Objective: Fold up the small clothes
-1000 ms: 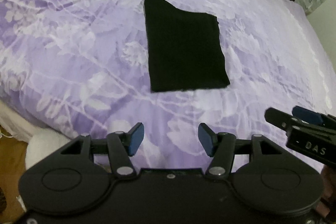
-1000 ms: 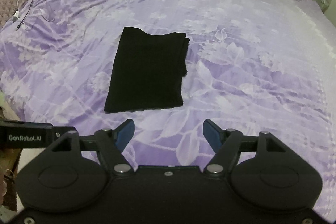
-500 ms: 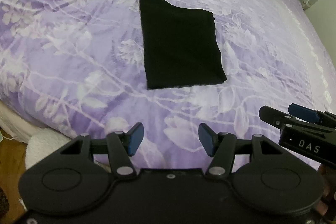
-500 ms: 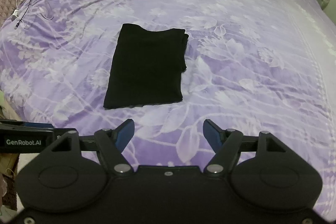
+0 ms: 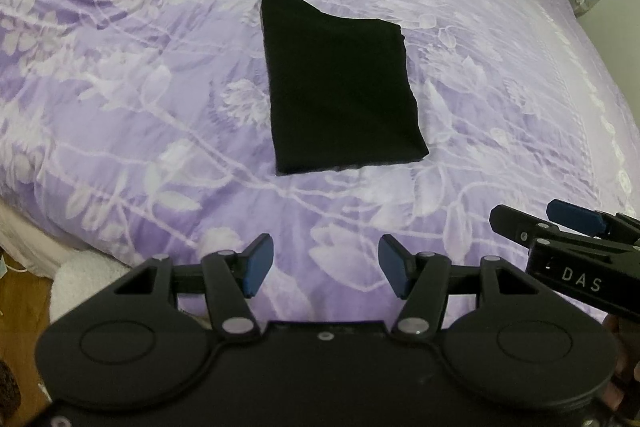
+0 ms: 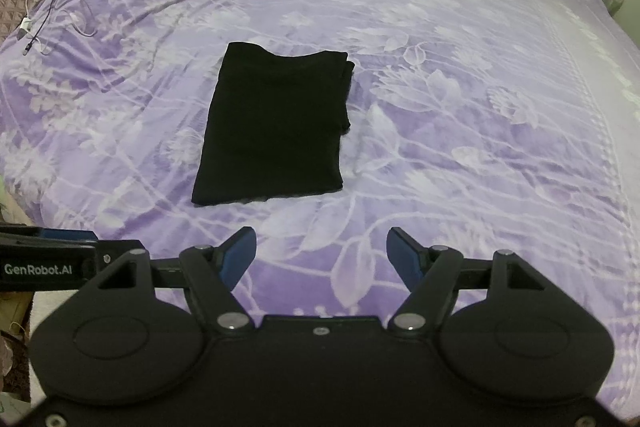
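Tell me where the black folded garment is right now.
The black folded garment lies flat mid-bed on the purple floral bedspread, ahead of both open grippers and left of center in the right wrist view.

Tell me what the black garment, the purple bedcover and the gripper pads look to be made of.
Black garment: soft matte fabric, probably knit; no sheen, limp layered edges. Purple bedcover: thin woven cloth, slight sheen, fine wrinkles, pale floral print. Right gripper pads: blue, matte, likely rubber or foam; unsure.

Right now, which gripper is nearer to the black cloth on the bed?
Neither is clearly nearer. The left gripper and right gripper both hang open before the near edge of the black cloth, left slightly toward its left side, right toward its right, neither touching.
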The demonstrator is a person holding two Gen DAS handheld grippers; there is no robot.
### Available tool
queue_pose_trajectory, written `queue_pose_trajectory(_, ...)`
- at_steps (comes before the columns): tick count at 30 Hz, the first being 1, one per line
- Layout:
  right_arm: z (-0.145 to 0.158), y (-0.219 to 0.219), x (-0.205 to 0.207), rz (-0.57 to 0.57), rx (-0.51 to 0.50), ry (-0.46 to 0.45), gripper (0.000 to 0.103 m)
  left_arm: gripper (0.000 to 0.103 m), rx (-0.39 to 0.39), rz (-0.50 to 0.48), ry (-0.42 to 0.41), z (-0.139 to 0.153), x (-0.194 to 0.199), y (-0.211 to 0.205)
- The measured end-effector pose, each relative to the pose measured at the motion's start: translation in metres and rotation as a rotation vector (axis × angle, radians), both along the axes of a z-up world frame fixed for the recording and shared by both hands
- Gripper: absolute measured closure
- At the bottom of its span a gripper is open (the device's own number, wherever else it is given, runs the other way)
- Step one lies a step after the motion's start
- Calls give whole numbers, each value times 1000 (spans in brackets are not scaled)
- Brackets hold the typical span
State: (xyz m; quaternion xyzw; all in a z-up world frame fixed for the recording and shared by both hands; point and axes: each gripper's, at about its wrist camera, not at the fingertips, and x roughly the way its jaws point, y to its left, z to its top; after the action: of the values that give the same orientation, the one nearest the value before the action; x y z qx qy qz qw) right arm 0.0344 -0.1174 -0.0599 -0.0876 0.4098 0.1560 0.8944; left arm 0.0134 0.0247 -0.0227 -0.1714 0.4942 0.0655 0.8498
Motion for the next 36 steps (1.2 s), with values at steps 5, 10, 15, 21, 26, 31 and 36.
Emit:
queue_pose_trajectory(5,-1,-1,1,-5,0,6,37,43,3,-2,4,0,1,-1)
queue_pose_trajectory(10,-2,-1,2,-7,-1,10,37,43,5,1,5,0,2,1)
queue_pose_trajectory(15,-3,-1,2,-8,-3,11,37,43,5,-2,6,-1,2,2)
queue_pose_trajectory(21,-4,-2,3,-9,-3,11,37,43,7,-6,7,-1,3,3)
queue_pose_trajectory(26,-4,-2,3,-6,-2,12,37,43,9,-7,12,-2,4,2)
queue_pose_trajectory(31,-4,-2,3,-7,-3,11,37,43,11,-7,7,-2,5,1)
queue_pose_trajectory(36,-3,-2,3,-6,-3,12,37,43,13,-8,7,-2,5,2)
